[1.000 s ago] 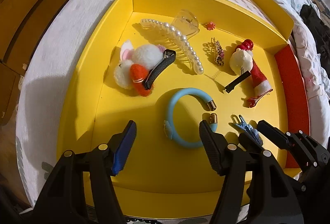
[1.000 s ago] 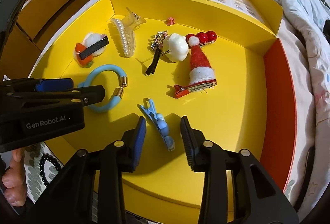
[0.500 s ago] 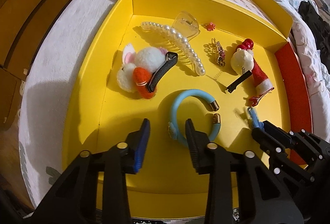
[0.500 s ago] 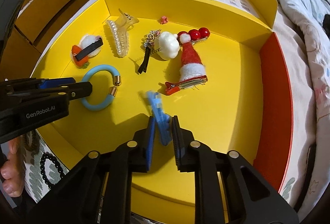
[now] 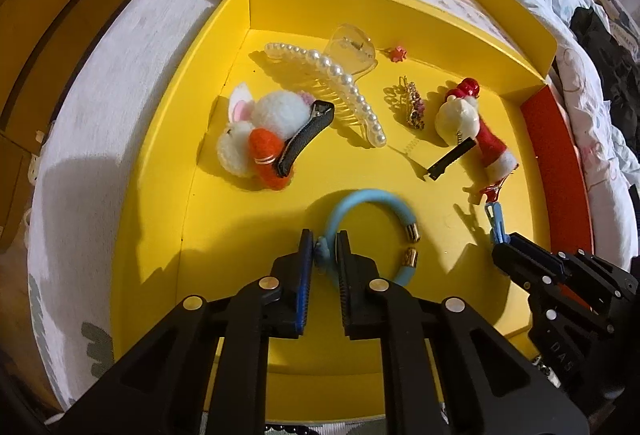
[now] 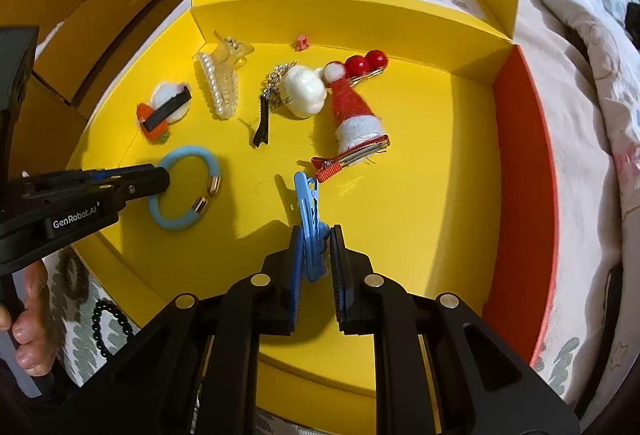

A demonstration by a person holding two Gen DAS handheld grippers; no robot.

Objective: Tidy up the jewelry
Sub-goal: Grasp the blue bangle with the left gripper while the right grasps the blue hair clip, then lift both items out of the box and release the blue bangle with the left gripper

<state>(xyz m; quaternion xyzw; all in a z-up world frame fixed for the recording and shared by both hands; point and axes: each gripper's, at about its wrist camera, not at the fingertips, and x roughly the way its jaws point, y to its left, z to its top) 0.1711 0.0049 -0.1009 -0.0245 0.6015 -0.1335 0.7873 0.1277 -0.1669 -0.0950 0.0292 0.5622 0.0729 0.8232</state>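
Bedding surrounds the yellow tray (image 5: pixel 152 195) where we work. Our left gripper (image 5: pixel 322 251) has just closed on the blue bracelet (image 5: pixel 372 199) at the tray's near edge, and our right gripper (image 6: pixel 314 249) pinches the blue hair clip (image 6: pixel 308 203); we lift both slowly, keeping each grip firm.

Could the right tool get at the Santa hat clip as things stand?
Probably not yet: the right tool is shut on the blue clip. The Santa hat clip lies uncovered just beyond, so the path looks clear.
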